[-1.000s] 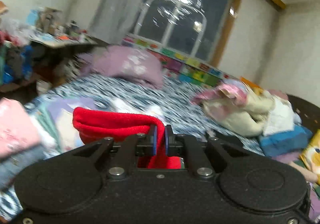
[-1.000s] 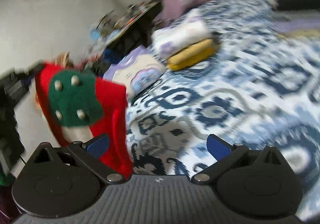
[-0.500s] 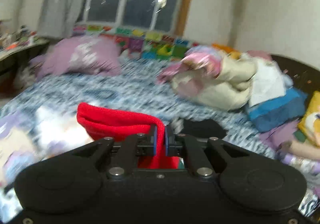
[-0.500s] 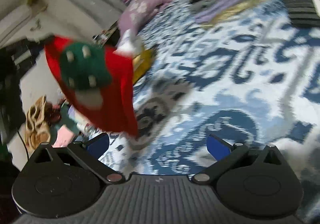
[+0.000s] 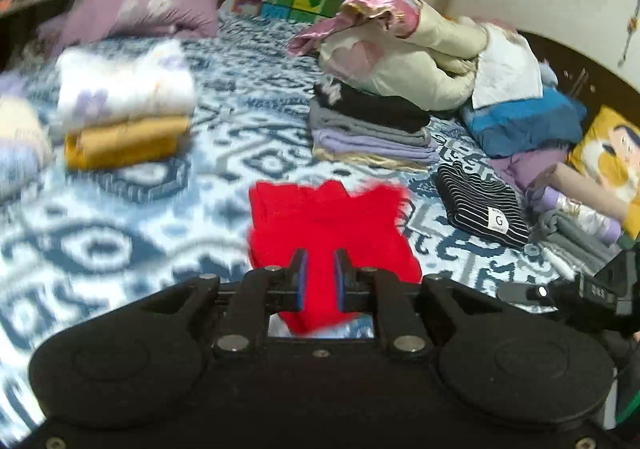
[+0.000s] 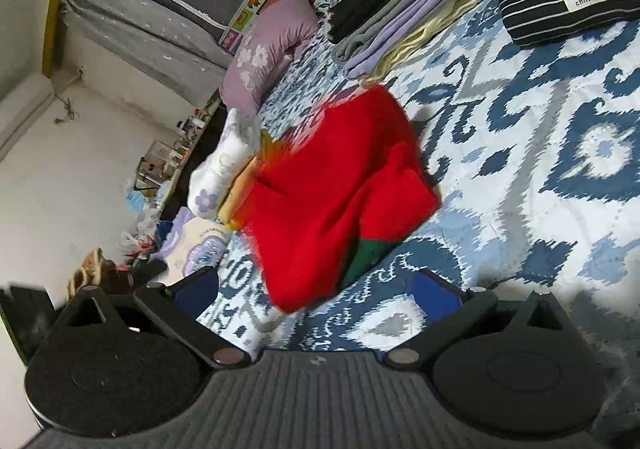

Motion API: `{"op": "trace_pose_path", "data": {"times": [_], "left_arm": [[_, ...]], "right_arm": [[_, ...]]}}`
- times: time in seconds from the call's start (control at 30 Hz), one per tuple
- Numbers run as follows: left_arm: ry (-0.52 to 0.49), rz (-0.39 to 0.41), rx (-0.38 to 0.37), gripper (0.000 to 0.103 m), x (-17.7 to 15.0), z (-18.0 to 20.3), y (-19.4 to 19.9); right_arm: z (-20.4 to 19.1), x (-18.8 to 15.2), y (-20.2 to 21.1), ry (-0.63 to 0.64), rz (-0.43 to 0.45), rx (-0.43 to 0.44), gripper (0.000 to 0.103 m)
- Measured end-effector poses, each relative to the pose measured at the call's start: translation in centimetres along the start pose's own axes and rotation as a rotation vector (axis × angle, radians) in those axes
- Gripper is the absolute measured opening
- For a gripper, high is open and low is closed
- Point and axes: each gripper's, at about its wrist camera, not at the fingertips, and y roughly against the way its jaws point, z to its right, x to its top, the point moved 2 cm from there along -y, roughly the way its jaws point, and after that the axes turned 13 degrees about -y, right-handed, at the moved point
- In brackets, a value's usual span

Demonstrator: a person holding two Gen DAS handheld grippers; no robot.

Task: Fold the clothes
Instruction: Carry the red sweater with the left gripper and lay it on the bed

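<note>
A red garment (image 5: 326, 233) with a green patch (image 6: 366, 255) lies blurred on the blue-and-white patterned bedspread (image 5: 120, 233). My left gripper (image 5: 320, 279) stands just over its near edge, its blue pads a small gap apart with red cloth showing between them; it no longer pinches the cloth. My right gripper (image 6: 316, 295) is wide open and empty, just in front of the red garment (image 6: 332, 189).
Folded piles lie around: white and yellow (image 5: 124, 109) at left, black, grey and lilac (image 5: 372, 129) in the middle, a striped top (image 5: 480, 205) at right. Unfolded clothes (image 5: 420, 53) and a purple pillow (image 5: 140, 9) lie farther back.
The red garment hung from my shut left gripper in the air; it is now down on the bedspread and the left jaws have parted. Both views swung down toward the bed.
</note>
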Motion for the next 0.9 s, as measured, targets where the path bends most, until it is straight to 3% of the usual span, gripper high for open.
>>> {"op": "trace_pose_path", "data": {"times": [0.03,0.1,0.13,0.33,0.43,0.63,0.9], "left_arm": [[0.022,0.004,0.0,0.024,-0.6,0.0,0.1],[0.07,0.017,-0.004,0.043,-1.1,-0.1,0.1],[0.093,0.021,-0.003,0.044,-1.3,-0.2,-0.4],[0.12,-0.039,0.018,0.047,-1.7,0.1,-4.4],[0.09,-0.067,0.06,0.055,-1.9,0.1,-6.6],[0.134,-0.094,0.047,0.055,-1.6,-1.5,-10.9],[0.107,-0.124,0.076,0.055,0.0,-2.4,-14.6]], "right_arm": [[-0.1,0.0,0.0,0.006,0.008,-0.015,0.103],[-0.2,0.1,-0.1,0.035,0.028,-0.04,0.103],[-0.3,0.3,-0.2,0.051,0.038,-0.052,0.103],[-0.8,1.5,-2.0,0.181,0.084,-0.122,0.1],[-1.1,2.5,-3.7,0.265,0.096,-0.156,0.098],[-3.2,4.0,-7.4,0.451,0.125,-0.158,0.081],[-3.0,6.9,-11.5,0.476,0.124,-0.191,0.081]]}}
